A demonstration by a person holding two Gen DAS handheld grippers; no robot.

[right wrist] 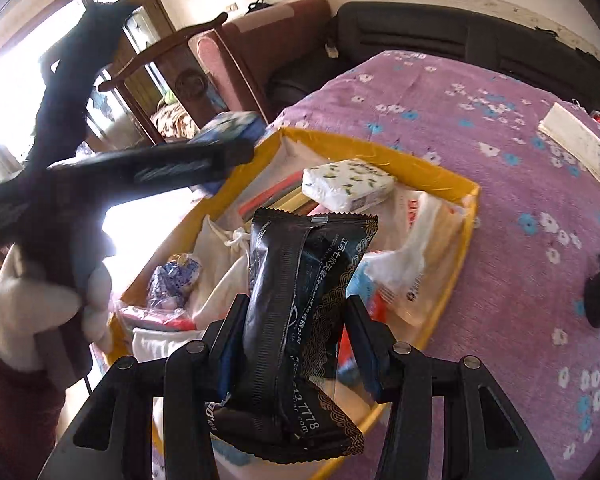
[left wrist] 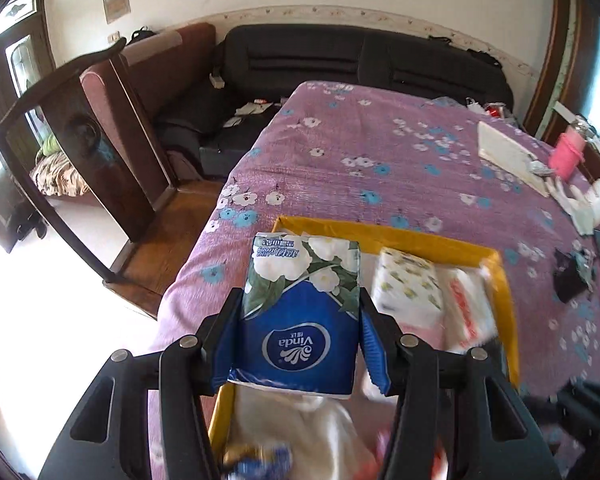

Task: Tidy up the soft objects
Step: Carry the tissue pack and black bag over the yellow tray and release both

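Both packs hang just over the yellow box, ready to go down.

The left hand-held gripper point(left wrist: 300, 320) clenches the blue tissue pack point(left wrist: 300, 300), long axis pointing ahead; the right hand-held gripper point(right wrist: 292, 344) clenches the black packet point(right wrist: 296, 320); the yellow box point(right wrist: 440, 184) lies directly below both.

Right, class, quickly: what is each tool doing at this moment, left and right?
Left tool: closed on a blue tissue pack, above the yellow box.
Right tool: closed on a black packet.

The open box point(right wrist: 470, 200) sits on the bed point(right wrist: 500, 152), a tissue pack point(right wrist: 348, 184) and plastic bag point(right wrist: 416, 248) inside it. A sofa point(left wrist: 360, 64) runs behind the bed, and a flat board point(left wrist: 508, 152) lies to the box's far right.
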